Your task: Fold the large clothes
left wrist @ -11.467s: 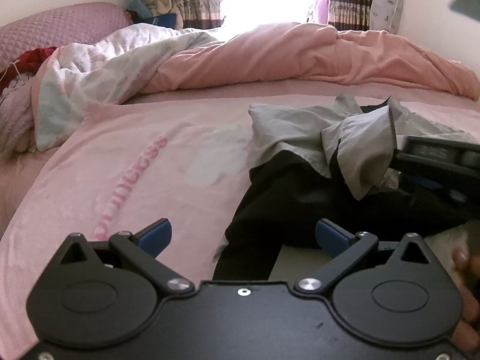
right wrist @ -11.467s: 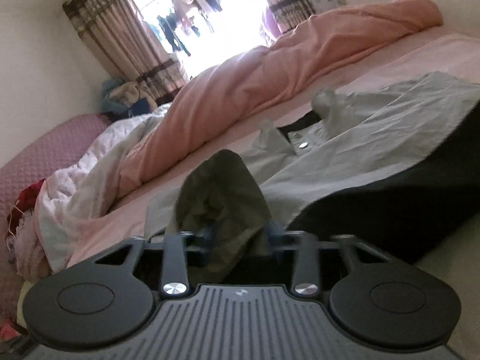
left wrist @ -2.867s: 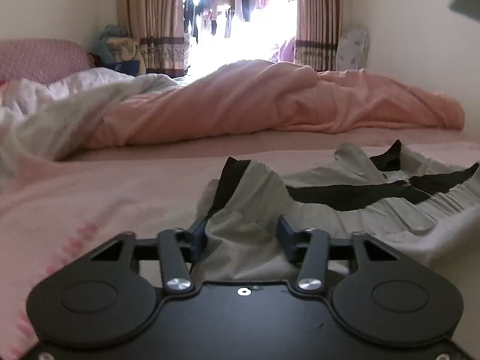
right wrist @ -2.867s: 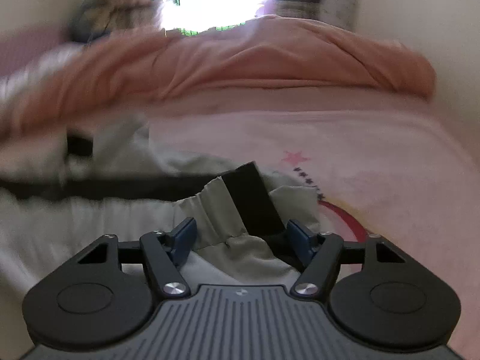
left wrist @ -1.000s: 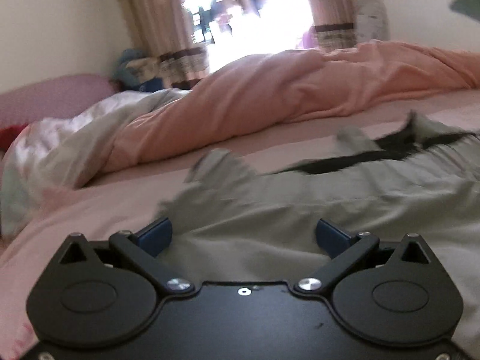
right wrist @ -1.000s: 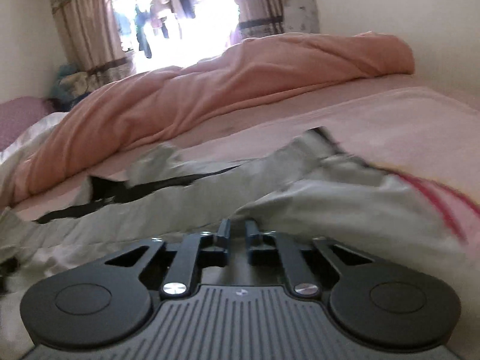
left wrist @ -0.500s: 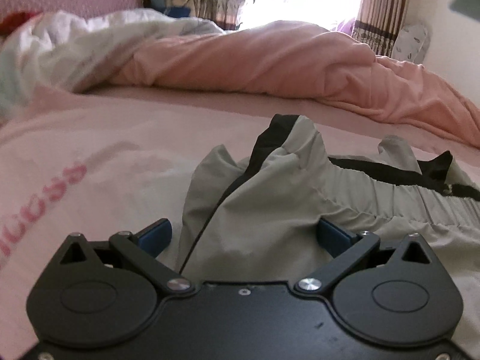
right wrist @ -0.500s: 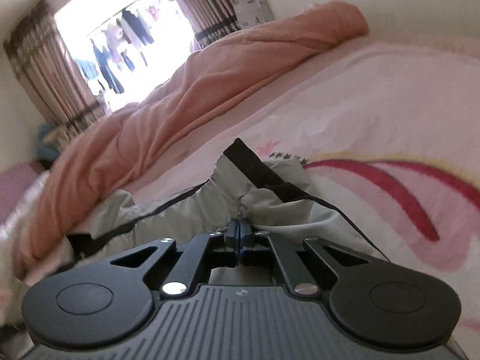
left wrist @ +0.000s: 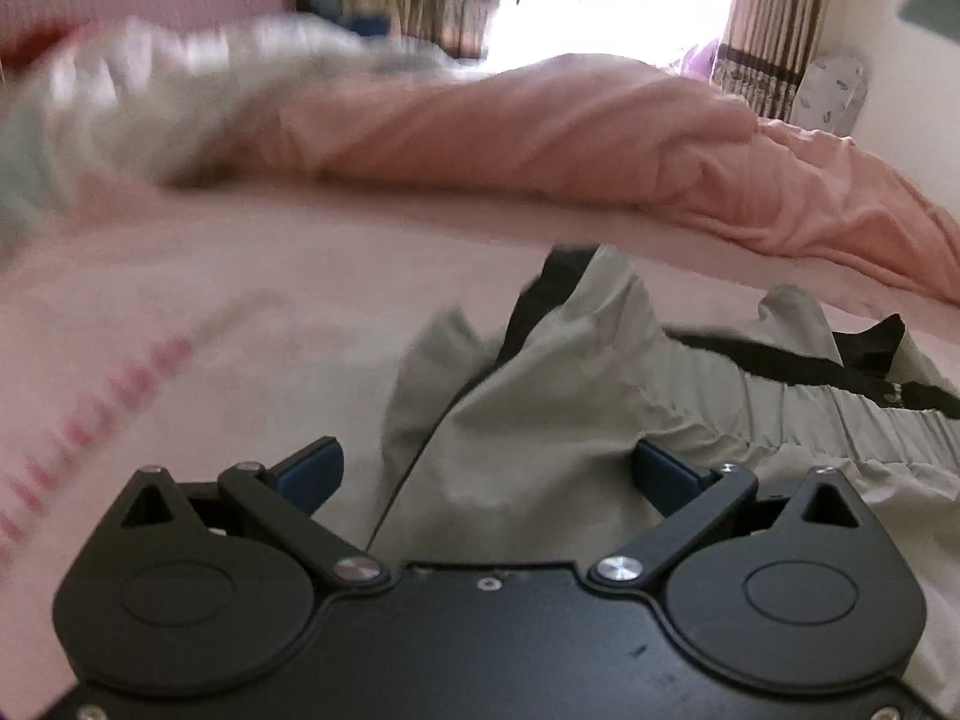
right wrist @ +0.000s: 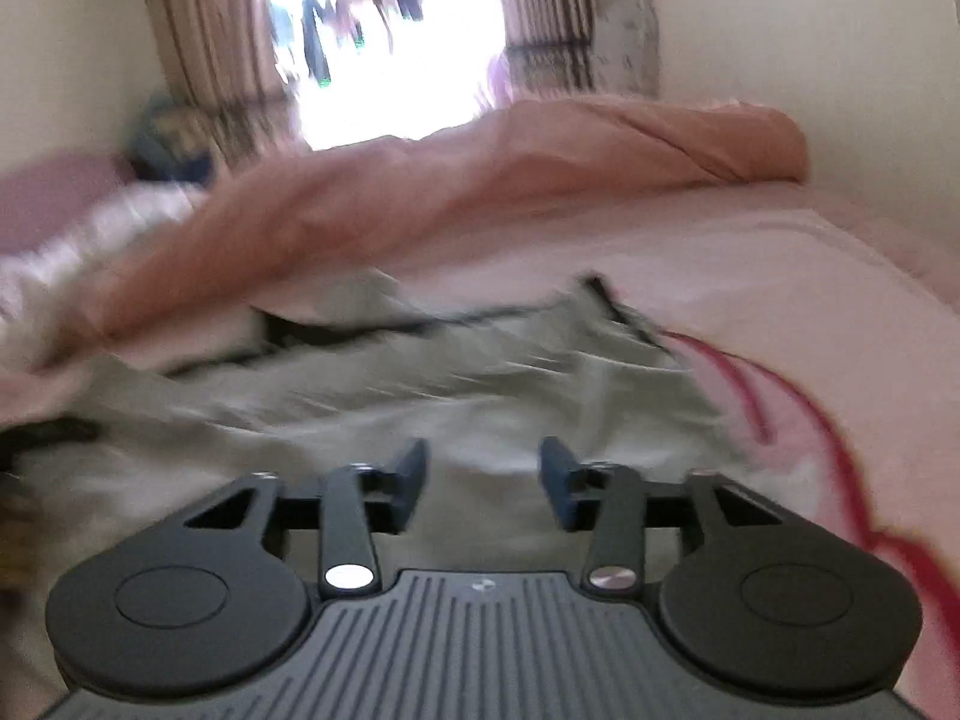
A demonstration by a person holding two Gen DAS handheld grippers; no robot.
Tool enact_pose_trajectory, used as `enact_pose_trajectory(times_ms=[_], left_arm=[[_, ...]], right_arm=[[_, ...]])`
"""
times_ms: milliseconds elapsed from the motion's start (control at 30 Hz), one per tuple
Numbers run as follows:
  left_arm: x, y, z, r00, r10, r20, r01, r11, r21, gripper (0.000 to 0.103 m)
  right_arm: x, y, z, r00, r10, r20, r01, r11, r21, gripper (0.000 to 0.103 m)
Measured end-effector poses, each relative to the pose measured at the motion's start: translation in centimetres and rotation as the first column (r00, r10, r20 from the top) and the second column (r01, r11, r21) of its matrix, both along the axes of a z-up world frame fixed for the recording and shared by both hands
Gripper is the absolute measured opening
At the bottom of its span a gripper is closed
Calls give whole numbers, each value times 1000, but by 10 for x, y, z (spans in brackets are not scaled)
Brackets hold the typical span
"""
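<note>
Left gripper: fingers spread wide, grey garment bunched between them, not pinched.
Right gripper: fingers have just been opening; parted, gripping nothing, above the garment.
Garment: crumpled on the pink bed.

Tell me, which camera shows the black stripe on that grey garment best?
The left wrist view: the black stripe runs sharp across the grey garment. In the right wrist view the garment is motion-blurred and the stripe is only a faint dark line.
</note>
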State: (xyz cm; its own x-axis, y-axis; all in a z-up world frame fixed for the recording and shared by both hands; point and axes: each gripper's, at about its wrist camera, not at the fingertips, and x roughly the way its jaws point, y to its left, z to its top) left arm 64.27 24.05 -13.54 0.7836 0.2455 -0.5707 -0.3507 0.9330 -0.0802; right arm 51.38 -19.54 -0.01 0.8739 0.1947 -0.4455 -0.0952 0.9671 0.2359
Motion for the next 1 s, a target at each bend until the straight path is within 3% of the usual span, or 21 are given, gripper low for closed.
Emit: enact_pose_trajectory(times_ms=[100, 133, 167, 233, 300, 367, 433, 533, 633, 867, 900, 1000], left_arm=[[-2, -31, 16, 1000, 9, 10, -11, 978, 208, 103], [-5, -39, 20, 1000, 4, 1, -5, 974, 226, 103], [-10, -43, 26, 1000, -14, 1, 13, 981, 191, 103], [-31, -49, 34, 996, -83, 25, 82, 995, 52, 103], [-50, -65, 40, 986, -160, 40, 160, 987, 3, 103], [-68, -89, 42, 984, -168, 57, 165, 985, 58, 103], [-76, -109, 33, 989, -138, 53, 133, 986, 97, 103], [-76, -123, -2, 984, -175, -18, 176, 984, 42, 103], [-76, -132, -13, 981, -191, -32, 194, 970, 147, 103], [-78, -74, -9, 995, -95, -39, 99, 989, 114, 103], [-80, -66, -8, 997, -63, -42, 68, 990, 125, 103], [-86, -47, -12, 998, 20, -62, -6, 979, 204, 103]], right_arm=[[-2, 40, 6, 998, 53, -23, -54, 997, -63, 60], [-3, 51, 4, 999, 46, -2, -46, 995, -86, 59], [0, 61, 2, 998, 59, -3, -59, 993, -98, 52], [11, 77, -5, 992, 126, -25, -128, 986, -106, 33], [18, 84, -14, 988, 152, -40, -155, 983, -94, 11], [21, 88, -22, 983, 182, -37, -183, 982, -35, 10], [19, 93, -29, 976, 218, -27, -219, 975, -39, 12], [17, 89, -36, 978, 203, -39, -206, 975, -82, 12], [21, 64, -37, 988, 141, -66, -147, 984, -99, 12], [34, -45, -47, 990, -92, -110, 88, 995, -44, 10], [32, -60, -49, 988, -113, -108, 108, 993, -51, 2], [30, -96, -55, 968, -212, -133, 210, 977, -27, 2]])
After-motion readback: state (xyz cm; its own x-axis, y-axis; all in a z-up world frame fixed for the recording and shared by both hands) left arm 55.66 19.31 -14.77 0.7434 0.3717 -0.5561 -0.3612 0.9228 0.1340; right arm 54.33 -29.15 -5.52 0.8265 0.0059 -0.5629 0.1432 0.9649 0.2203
